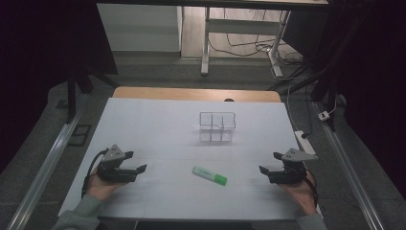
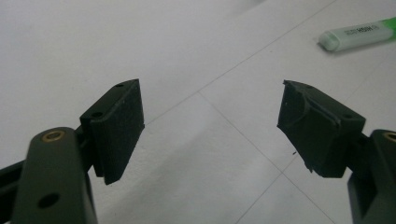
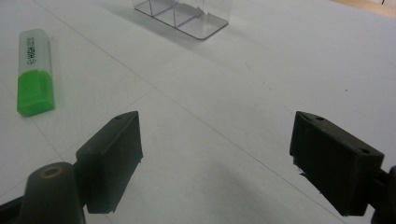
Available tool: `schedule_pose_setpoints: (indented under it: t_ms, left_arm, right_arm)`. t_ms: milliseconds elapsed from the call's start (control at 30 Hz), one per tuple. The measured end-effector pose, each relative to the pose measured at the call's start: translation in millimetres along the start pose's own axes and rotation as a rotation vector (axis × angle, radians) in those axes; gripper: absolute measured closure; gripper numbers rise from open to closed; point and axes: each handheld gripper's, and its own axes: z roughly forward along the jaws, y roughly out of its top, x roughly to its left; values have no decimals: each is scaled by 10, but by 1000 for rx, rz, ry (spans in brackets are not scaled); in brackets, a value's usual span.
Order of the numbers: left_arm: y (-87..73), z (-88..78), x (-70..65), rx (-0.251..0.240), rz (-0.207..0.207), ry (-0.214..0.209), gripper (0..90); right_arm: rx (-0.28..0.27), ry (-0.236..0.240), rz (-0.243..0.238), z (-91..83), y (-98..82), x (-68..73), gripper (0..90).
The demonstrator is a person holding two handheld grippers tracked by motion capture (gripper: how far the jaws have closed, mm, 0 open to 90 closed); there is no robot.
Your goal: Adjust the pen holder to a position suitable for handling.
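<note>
A green highlighter [image 1: 209, 175] with a pale cap lies flat on the white table, between my two grippers. It also shows at the top right of the left gripper view as the highlighter [image 2: 359, 33] and at the left of the right gripper view as the highlighter [image 3: 33, 71]. My left gripper [image 1: 136, 163] rests near the front left, open and holding nothing; its jaws stand wide apart around the left gripper [image 2: 211, 119] midpoint. My right gripper [image 1: 269, 163] sits at the front right, open and empty, as the right gripper [image 3: 215, 142] view confirms.
A clear plastic organiser [image 1: 217, 126] with several compartments stands behind the highlighter at mid table; its base shows as the organiser [image 3: 184, 16]. The white table cover [image 1: 158, 129] has faint grid lines. A power strip [image 1: 306, 142] lies off the right edge.
</note>
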Motion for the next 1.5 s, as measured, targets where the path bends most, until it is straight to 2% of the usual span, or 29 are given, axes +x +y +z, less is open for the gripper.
schedule_pose_setpoints:
  t_ms: [233,467,767,1100,1267,1500]
  left_arm:
    - [15,43,5,13,6,2,224]
    - [15,47,5,20,7,12,220]
    - [14,39,1,21,9,25,221]
    - [6,29,13,19,9,29,221]
    - [8,36,22,18,15,32,221]
    - [23,51,27,20,25,31,222]
  right_arm:
    - [18,0,-12,30,-5,18,169]
    - [13,-13,0,29,2,14,185]
    - [9,13,6,59,46,39,202]
    - [32,33,4,170,109,60,214]
    - [39,35,-2,179,125,84,219]
    - [35,62,-6,164,166,121,222]
